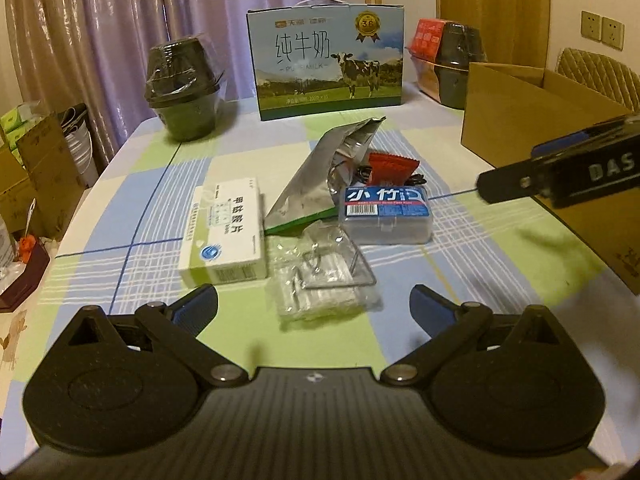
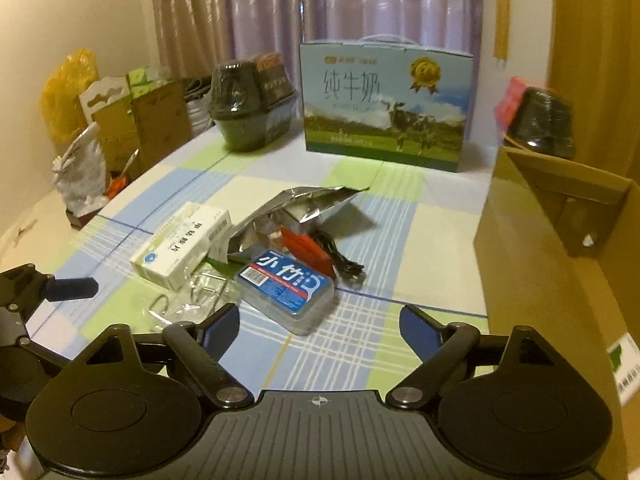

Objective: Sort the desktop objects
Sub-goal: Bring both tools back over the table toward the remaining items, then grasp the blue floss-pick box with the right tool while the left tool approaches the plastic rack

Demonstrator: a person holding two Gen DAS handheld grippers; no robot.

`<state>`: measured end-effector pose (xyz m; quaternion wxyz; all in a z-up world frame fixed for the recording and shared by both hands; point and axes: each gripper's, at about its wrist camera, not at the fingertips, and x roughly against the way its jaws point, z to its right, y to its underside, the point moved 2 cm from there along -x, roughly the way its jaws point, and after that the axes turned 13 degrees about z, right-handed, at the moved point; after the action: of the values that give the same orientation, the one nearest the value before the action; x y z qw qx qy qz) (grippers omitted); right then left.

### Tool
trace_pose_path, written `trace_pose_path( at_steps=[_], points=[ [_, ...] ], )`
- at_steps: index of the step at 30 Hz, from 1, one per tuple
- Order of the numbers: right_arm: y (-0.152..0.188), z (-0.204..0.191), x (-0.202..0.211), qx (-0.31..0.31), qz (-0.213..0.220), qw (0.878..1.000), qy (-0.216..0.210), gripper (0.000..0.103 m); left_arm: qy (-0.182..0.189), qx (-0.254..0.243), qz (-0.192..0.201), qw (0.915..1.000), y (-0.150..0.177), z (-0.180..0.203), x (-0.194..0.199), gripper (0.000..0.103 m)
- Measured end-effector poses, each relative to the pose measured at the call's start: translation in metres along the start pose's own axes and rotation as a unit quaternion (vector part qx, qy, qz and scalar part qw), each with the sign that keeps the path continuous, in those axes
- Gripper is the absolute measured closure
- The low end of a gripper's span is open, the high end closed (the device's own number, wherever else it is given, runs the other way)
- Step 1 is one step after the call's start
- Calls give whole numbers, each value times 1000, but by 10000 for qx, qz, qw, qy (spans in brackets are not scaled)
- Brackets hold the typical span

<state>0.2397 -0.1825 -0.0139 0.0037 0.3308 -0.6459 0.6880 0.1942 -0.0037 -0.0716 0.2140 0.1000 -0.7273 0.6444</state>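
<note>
Checked tablecloth [image 1: 120,208], one medicine box [image 1: 224,232], one floss case [image 1: 386,216]

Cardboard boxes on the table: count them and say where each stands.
2. The milk carton stands at the far edge, by the curtain. The open brown box stands on the right side. More brown boxes sit off the table to the left; others may be hidden.

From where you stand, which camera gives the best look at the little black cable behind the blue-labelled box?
The right wrist view: the black cable lies coiled in the open beside the red packet. The left wrist view shows only scraps of it behind the floss box.
</note>
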Motion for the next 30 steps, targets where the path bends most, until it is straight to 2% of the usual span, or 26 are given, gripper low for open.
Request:
trace_pose_path(
  at_steps=[2,5,7,12,15,16,18,22,30],
  points=[
    [-1,4,-8,-68,-28,10000,-14,20,3,-32,15,10000,-1,5,-7,4],
    [-4,9,-17,-177,-31,9998,-14,20,-34,-125,-54,9999,2,14,-20,14],
    [-5,13,-23,-238,-60,9997,-13,20,-194,-209,-101,9995,5,18,-28,22],
    [-3,14,-34,-164,-251,9995,-75,20,-314,-92,-203,9993,7,19,-41,25],
    [-1,14,-41,-96,-303,9994,-144,20,-390,-100,-251,9989,8,20,-46,38],
    [0,14,-43,-82,-313,9993,-169,21,-374,-85,-251,9989,8,19,-46,44],
    [0,13,-47,-27,-323,9992,-243,22,-312,-57,-263,9991,7,18,-48,50],
    [2,7,-57,241,-368,9980,-449,30,-244,15,-252,9994,4,7,-49,52],
    [16,-14,-90,1270,-421,9880,-772,31,-298,297,-240,9988,3,-19,-53,53]
  ],
)
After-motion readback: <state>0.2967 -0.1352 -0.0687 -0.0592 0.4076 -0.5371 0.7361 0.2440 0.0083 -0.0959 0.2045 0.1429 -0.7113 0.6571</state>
